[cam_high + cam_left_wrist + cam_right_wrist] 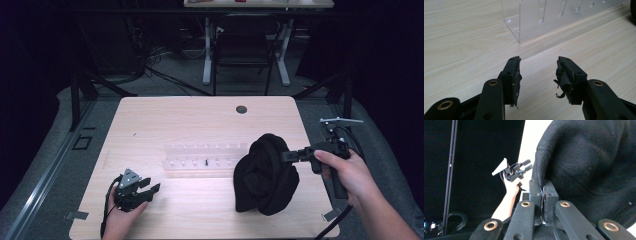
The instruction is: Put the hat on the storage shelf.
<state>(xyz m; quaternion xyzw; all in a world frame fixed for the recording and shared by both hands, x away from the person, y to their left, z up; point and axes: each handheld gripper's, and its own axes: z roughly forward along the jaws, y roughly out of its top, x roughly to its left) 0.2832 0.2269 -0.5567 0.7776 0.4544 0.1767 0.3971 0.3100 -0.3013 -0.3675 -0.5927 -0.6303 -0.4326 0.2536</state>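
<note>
A black knitted cap [265, 175] is shown lifted at its upper edge by the right gripper [286, 156], which is held in the person's right hand [350, 172] at about 4 o'clock on the table [200, 120]. In the right gripper view, the fingers [549, 195] are seen closed tightly on a fold of the cap's rim, no gap being left between them; the bulk of the cap [589, 165] hangs to 1 o'clock of the grip. The lower part of the cap is seen resting on the table. A clear plastic rack [205, 157] lies at the table's centre, just to 9 o'clock of the cap. The left gripper [150, 191] is held low at 7 o'clock, well apart from the cap. In the left gripper view its fingers [514, 77] are spread wide apart with nothing between them, and the rack [534, 20] is seen toward 12 o'clock.
</note>
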